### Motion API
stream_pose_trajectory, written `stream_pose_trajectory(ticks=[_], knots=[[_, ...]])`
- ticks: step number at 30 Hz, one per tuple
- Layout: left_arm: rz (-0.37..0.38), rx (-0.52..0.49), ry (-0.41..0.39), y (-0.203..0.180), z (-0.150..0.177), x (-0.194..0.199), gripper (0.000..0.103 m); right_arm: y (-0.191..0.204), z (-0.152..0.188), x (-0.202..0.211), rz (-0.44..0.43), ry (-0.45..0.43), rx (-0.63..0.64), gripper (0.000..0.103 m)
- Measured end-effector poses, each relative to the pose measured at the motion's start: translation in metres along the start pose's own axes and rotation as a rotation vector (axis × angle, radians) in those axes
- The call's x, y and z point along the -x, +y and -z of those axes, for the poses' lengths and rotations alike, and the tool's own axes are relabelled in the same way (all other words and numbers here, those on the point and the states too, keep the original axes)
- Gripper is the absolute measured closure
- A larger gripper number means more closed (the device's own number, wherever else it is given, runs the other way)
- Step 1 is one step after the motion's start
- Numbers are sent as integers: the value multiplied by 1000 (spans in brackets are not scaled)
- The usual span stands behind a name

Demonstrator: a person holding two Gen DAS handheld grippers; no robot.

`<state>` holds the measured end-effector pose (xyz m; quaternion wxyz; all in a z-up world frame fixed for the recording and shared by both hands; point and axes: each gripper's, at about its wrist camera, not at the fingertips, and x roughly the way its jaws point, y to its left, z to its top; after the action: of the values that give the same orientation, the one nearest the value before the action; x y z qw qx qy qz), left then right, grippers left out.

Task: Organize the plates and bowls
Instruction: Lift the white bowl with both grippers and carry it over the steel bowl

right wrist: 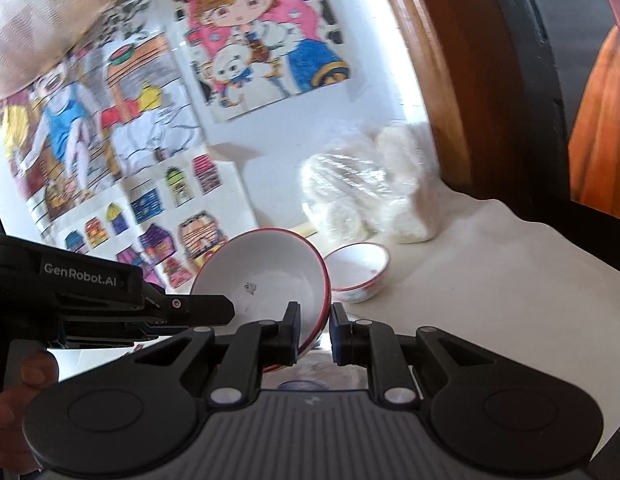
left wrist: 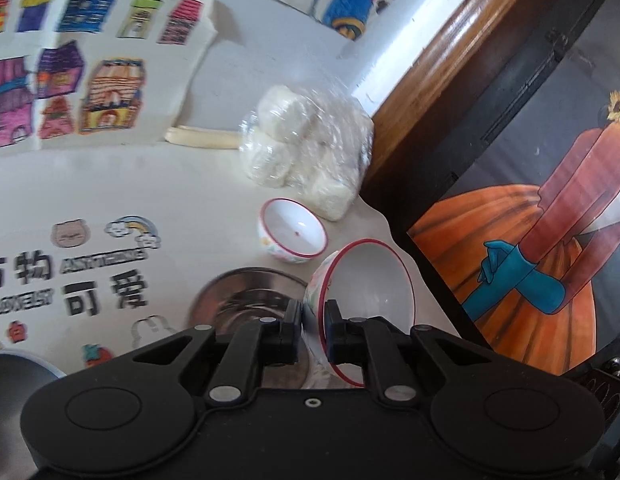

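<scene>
Left claw (left wrist: 313,330): clamped narrow on the rim of a white ceramic bowl with a red rim (left wrist: 365,304), tipped on edge and lifted clear of the counter (left wrist: 150,184).
Right claw (right wrist: 314,330): pinched on the opposite rim of that same bowl, so it hangs between the two.
Why so: a two-sided hold steadies a tilted bowl, likely for nesting it.
Small bowl: a smaller white red-rimmed bowl (left wrist: 292,236) sits upright on the cream cloth-covered counter, just beyond the lifted one.
Steel: a shiny stainless steel bowl (left wrist: 246,296) lies right under the left claw.
Count: two ceramic bowls, one steel bowl, and a dark rim at the lower left that I cannot identify.
Bystander: a clear plastic bag of white buns (left wrist: 306,148) sits behind the small bowl.
</scene>
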<state>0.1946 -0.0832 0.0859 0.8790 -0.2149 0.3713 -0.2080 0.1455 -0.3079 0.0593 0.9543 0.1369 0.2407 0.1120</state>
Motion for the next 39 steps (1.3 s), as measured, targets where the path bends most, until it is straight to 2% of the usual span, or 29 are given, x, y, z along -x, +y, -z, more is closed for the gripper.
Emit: stream_pose_trajectory(ticks=[3,8,17,25,29,39], knots=[[-12,7,-9,13,3,17,92,20,4,2,-10,9,23,86],[-76,7,-37,31,10,48,92,54,10,7,-47,25,56,86],[-105,79,-101,72,17,91,91,105,21,-4,-106,59,98,86],[-130,143,-122,108,28,120,92,144,35,-11,-171,102,146,86],[-160,151,-141,119,39,128,92,154,43,-13,-205,137,133,85],[-183,147,-99,135,59,128,92,157,60,-18,-229,229,92,85]])
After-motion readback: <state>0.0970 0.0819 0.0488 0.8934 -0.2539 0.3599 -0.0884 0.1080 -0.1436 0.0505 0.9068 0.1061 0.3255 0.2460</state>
